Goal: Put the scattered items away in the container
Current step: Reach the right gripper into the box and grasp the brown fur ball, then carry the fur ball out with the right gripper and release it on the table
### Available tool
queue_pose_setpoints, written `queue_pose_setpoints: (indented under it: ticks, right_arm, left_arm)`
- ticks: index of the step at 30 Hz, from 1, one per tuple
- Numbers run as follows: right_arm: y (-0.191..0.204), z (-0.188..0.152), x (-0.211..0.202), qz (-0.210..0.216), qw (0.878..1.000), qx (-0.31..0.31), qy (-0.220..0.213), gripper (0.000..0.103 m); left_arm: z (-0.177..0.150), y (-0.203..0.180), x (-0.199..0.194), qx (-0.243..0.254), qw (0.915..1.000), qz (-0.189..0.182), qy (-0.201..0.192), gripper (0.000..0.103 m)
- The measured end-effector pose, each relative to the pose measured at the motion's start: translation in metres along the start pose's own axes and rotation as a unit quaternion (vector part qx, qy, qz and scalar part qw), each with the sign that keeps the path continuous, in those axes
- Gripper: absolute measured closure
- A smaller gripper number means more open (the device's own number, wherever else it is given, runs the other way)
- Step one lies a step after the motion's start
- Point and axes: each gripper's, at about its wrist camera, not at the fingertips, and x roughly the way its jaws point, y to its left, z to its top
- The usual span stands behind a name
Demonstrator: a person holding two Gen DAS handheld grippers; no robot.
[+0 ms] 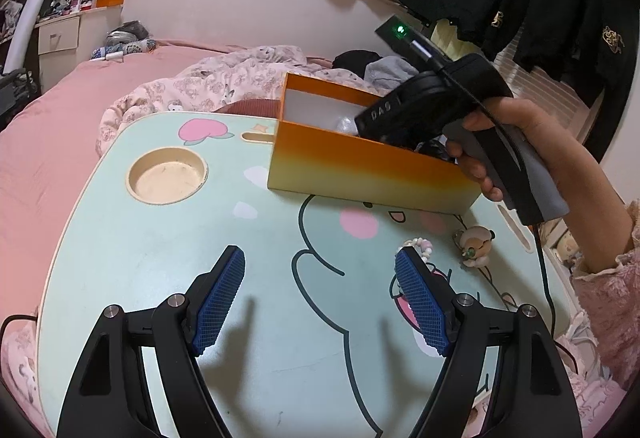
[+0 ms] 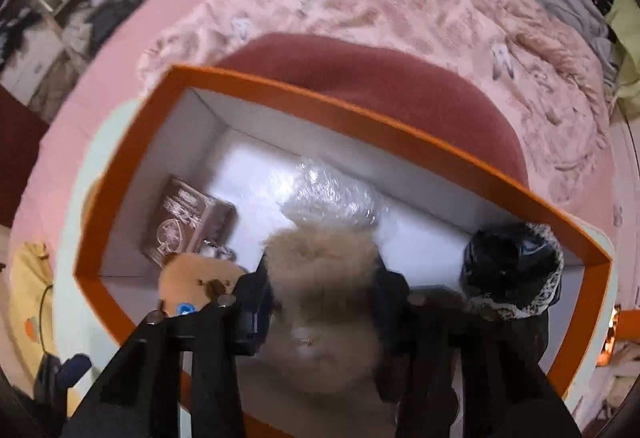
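Observation:
The orange box stands at the back of the mint lap table. My right gripper points down into the box, shut on a fluffy beige plush that fills the gap between its fingers. In the left wrist view a hand holds the right gripper over the box, its fingertips hidden by the wall. My left gripper hovers open over the table with nothing between its blue pads. A small plush charm and a bead bracelet lie on the table near the right finger.
Inside the box lie a brown packet, bubble wrap, a black lace bundle and a tan plush piece. The table has a round cup recess. A pink bed with a floral quilt lies beyond.

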Motion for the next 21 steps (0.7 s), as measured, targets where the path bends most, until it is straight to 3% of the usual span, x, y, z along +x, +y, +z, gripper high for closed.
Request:
queue_pose_setpoints:
  ticks: [3, 8, 12, 17, 21]
  right_arm:
    - [-0.006, -0.004, -0.020, 0.035, 0.999, 0.019, -0.025, 0.064]
    - [-0.014, -0.024, -0.088, 0.077, 0.992, 0.033, -0.099, 0.063]
    - [-0.021, -0.061, -0.129, 0.105, 0.984, 0.038, -0.142, 0.063]
    - [-0.021, -0.131, -0.128, 0.130, 0.979, 0.035, -0.156, 0.063]
    - [-0.002, -0.173, -0.097, 0.135, 0.980, -0.002, -0.145, 0.063]
  left_arm:
    - [0.000, 0.000, 0.000, -0.001, 1.0000, -0.001, 0.001, 0.025]
    - [-0.002, 0.001, 0.003, -0.006, 1.0000, -0.002, 0.005, 0.025]
    - [-0.003, 0.000, 0.006, -0.007, 0.9999, -0.003, 0.012, 0.025]
    - [-0.002, -0.001, 0.007, -0.009, 0.9999, -0.004, 0.012, 0.025]
    - [0.000, -0.001, 0.006, -0.012, 0.9999, -0.005, 0.010, 0.025]
